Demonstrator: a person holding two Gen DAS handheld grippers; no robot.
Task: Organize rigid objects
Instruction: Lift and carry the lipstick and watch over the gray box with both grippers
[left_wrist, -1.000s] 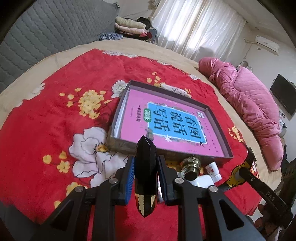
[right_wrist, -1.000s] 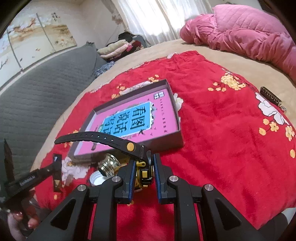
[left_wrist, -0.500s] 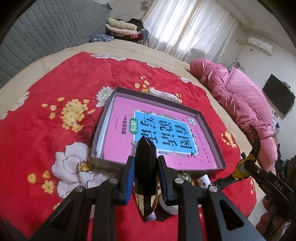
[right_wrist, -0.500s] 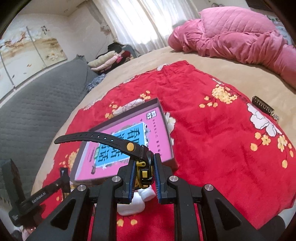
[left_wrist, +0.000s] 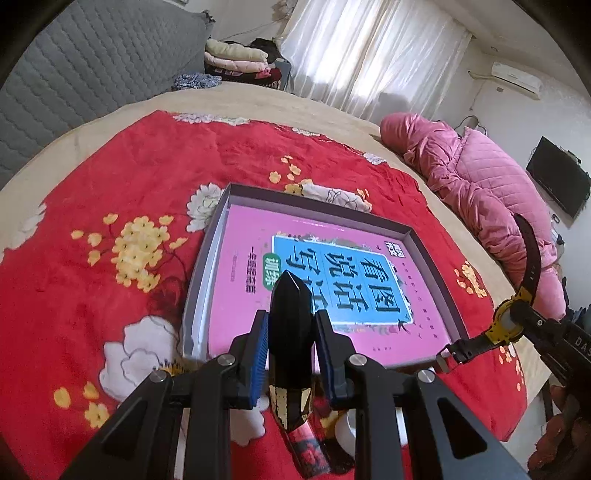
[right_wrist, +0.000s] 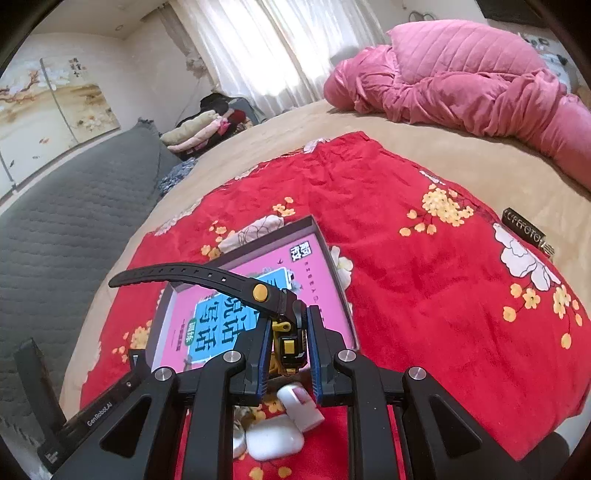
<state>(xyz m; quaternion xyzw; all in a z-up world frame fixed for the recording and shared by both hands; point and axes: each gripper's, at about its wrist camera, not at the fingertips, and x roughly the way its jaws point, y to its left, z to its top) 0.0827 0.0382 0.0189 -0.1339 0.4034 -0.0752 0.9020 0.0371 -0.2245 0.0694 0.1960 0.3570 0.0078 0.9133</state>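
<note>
Both hands are loaded and neither thing is put away yet: the left gripper (left_wrist: 290, 339) pinches a black faceted lipstick case (left_wrist: 290, 321) just over the near edge of the grey tray (left_wrist: 207, 254), and the right gripper (right_wrist: 288, 343) is clamped on a black-and-yellow watch (right_wrist: 288, 332), its strap sticking out to the left above the tray's near right corner. Only a pink book (left_wrist: 240, 258) lies in the tray. On the red blanket (right_wrist: 424, 295), near the tray, a white earbud case (right_wrist: 275, 437) and small white bottle (right_wrist: 301, 404) wait; a dark tube (right_wrist: 524, 229) lies far right
</note>
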